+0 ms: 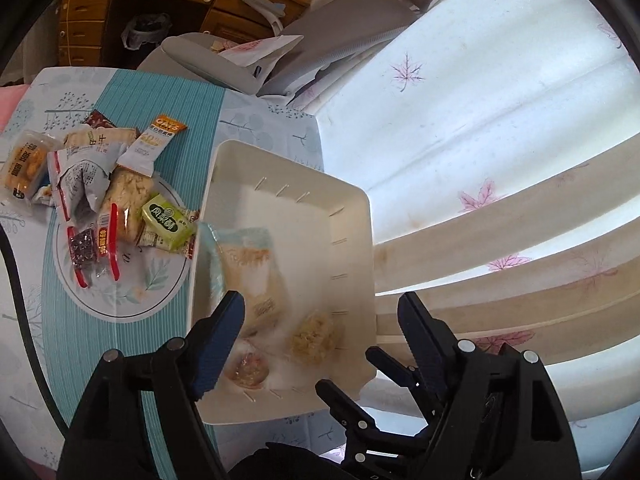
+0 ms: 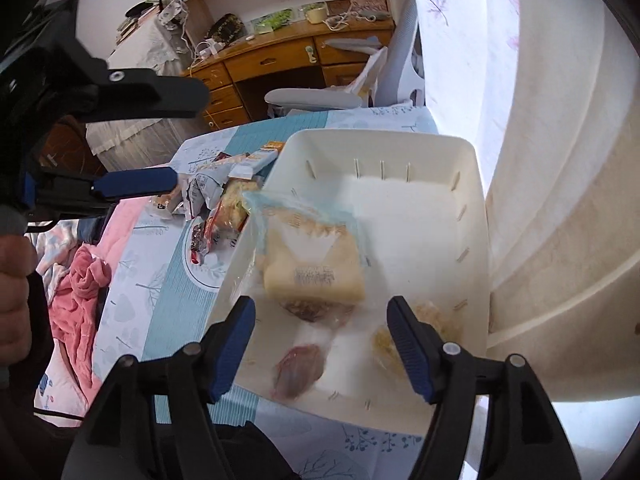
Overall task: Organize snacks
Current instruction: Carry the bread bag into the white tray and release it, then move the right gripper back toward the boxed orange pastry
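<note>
A pale snack packet (image 2: 310, 256) lies in the white bin (image 2: 476, 216) on the counter (image 2: 168, 280), just ahead of the right gripper (image 2: 322, 344), jaws wide, empty. The left gripper (image 1: 320, 340) hovers tilted above, jaws wide.

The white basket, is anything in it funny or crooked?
Yes. The big clear-wrapped pastry packet sits tilted, its blue end propped over the left rim of the white basket instead of lying flat. The two small wrapped snacks lie flat on the bottom. Nothing looks spilled or torn.
</note>
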`<state>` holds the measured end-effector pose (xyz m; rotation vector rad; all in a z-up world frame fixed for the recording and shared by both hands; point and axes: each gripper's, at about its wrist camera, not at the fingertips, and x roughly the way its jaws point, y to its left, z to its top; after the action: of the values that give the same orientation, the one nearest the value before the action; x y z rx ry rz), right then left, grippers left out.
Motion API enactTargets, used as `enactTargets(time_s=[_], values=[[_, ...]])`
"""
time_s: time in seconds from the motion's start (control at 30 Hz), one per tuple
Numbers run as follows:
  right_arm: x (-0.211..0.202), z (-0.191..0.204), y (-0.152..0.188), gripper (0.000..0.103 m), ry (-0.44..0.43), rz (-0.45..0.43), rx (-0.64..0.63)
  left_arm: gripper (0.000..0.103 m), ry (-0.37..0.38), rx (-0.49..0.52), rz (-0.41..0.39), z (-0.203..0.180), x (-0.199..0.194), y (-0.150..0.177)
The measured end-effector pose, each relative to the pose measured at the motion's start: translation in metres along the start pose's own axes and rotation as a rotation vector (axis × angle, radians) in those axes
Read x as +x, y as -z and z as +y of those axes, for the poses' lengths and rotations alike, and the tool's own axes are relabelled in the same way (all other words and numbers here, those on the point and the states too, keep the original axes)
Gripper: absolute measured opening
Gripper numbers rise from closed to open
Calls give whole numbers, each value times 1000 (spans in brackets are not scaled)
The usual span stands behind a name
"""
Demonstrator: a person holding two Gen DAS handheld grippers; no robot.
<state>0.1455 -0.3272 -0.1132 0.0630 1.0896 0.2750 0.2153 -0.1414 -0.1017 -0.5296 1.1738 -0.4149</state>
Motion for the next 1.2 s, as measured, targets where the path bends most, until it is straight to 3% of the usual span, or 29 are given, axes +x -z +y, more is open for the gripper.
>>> enactTargets(time_s=[0.53,0.9,1.2], values=[[23,38,2,78,-85,53,72,78,-203,-71,26,64,-46,30],[55,116,2,78,-113,109,99,78,-274,-125,36,146,-97,44],[87,191,4,78,-106,131,157,78,-287,-97,51,222,-138,33]])
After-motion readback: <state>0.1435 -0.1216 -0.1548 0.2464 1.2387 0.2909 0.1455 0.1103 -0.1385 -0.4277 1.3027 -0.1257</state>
